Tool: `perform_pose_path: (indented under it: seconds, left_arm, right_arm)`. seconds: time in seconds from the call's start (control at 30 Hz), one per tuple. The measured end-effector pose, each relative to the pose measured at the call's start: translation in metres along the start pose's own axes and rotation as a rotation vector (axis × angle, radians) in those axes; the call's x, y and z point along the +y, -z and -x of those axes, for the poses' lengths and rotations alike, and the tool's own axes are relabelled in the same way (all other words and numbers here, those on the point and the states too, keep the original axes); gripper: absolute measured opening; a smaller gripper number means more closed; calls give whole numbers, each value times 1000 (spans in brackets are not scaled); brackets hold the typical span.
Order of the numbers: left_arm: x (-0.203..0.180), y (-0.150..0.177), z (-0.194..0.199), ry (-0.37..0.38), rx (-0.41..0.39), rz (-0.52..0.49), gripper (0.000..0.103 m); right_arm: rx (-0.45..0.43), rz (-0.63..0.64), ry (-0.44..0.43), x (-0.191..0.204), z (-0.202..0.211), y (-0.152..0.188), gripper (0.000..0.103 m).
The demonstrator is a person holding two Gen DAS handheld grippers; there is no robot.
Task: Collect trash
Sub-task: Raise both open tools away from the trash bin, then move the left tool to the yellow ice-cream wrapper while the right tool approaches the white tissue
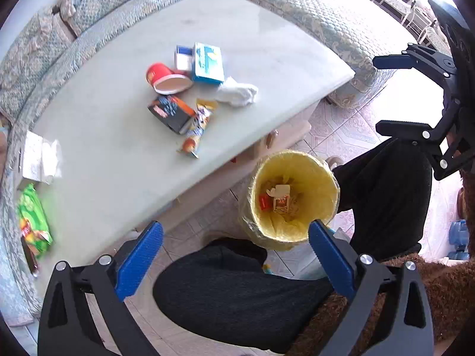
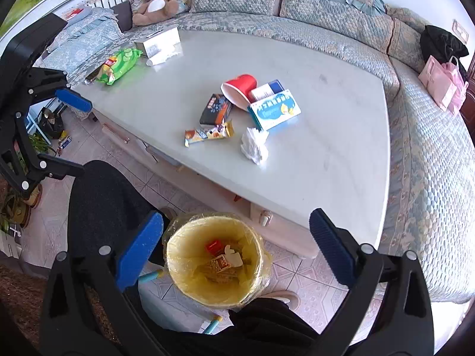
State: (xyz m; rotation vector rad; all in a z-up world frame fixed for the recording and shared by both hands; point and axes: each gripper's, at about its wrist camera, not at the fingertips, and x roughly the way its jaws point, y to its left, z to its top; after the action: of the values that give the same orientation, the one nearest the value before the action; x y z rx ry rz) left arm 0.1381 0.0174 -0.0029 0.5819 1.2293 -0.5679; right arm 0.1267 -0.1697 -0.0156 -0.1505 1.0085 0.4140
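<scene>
**Both wrist views: jaws wide over the bin, trash waiting on the counter**

Right wrist view, nearest first: the right gripper (image 2: 236,247) hangs with its jaws spread wide and empty, above the round yellow-lined waste bin (image 2: 190,276) on the tiled floor. Small packets already lie in the bin's bottom. The left gripper (image 1: 236,252) is likewise wide open, holding nothing, with the same bin just beyond its blue pads.

Past the bin stands the pale marble counter (image 2: 326,163). On it, closest to the edge, lie a crumpled white tissue (image 2: 253,146) and a flattened orange snack wrapper (image 2: 207,134). Just behind the wrapper is a small black-and-orange carton (image 2: 215,109), then a tipped red paper cup (image 2: 239,90), touching a blue-and-white medicine box (image 2: 274,109).

At the counter's far corner rest a green snack bag (image 2: 120,65) and a white tissue box (image 2: 158,44). A patterned blue-green sofa (image 2: 326,20) wraps around behind.
</scene>
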Motion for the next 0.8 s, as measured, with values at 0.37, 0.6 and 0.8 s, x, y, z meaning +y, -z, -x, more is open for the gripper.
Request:
perform_pose_path:
  seconds: [0.37,0.6,0.8]
  left_arm:
    - [20,-42,34,-42,-9,-92,96]
    - [24,-52,-2,-39,35,-147,96]
    - [26,-58,-31,-29,50,-201,96]
  right_arm:
    - [-68,39,24,-22,33,-64,97]
    - [-26,65,11,-25,5,-82,97]
    - [11,74,4,-29,-22,-92,97]
